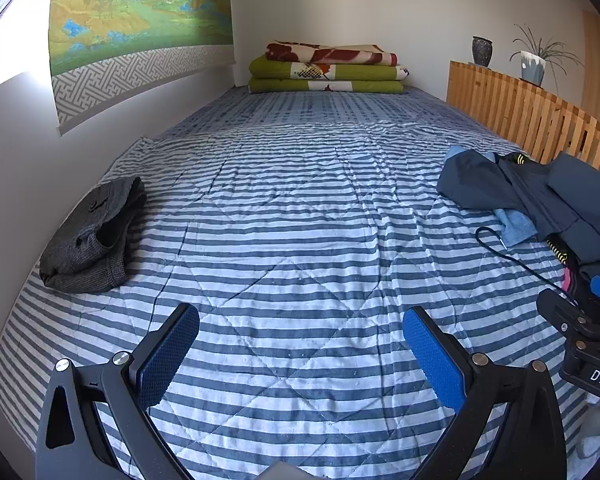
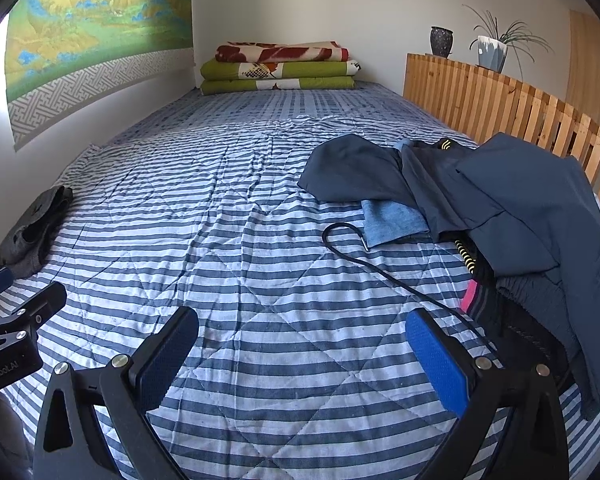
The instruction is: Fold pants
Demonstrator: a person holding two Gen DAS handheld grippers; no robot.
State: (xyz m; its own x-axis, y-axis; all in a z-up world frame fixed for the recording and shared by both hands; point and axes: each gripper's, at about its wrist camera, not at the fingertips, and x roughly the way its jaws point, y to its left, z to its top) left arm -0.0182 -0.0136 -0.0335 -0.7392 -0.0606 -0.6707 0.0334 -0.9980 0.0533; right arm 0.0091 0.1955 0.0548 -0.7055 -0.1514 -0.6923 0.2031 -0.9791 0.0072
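Above the near end of a bed, the left gripper (image 1: 300,344) hangs with its blue-padded jaws spread as wide as they go and nothing between them but striped cloth below; the right gripper (image 2: 302,344) stands the same way beside it, wide open and empty. Both point down at a slant toward the blue-and-white striped quilt (image 1: 292,240), which is creased and bare in the middle. To the right, near the wooden slatted rail (image 2: 500,108), lies a loose heap of clothes: dark blue pants (image 2: 500,200) draped on top, a light blue cloth (image 2: 392,220) poking out beneath them, and black fabric with yellow stripes and a bit of pink at the heap's near edge. A black hanger hook (image 2: 348,236) curls out of the heap onto the quilt, just ahead of the right gripper's right finger. Far to the left, by the wall, a folded grey garment (image 1: 92,236) rests on the quilt. At the head of the bed sits a stack of folded blankets (image 1: 328,68), a landscape hanging (image 1: 140,12) covers the left wall, and a dark vase (image 2: 441,41) and a potted plant (image 2: 494,46) stand on top of the rail.
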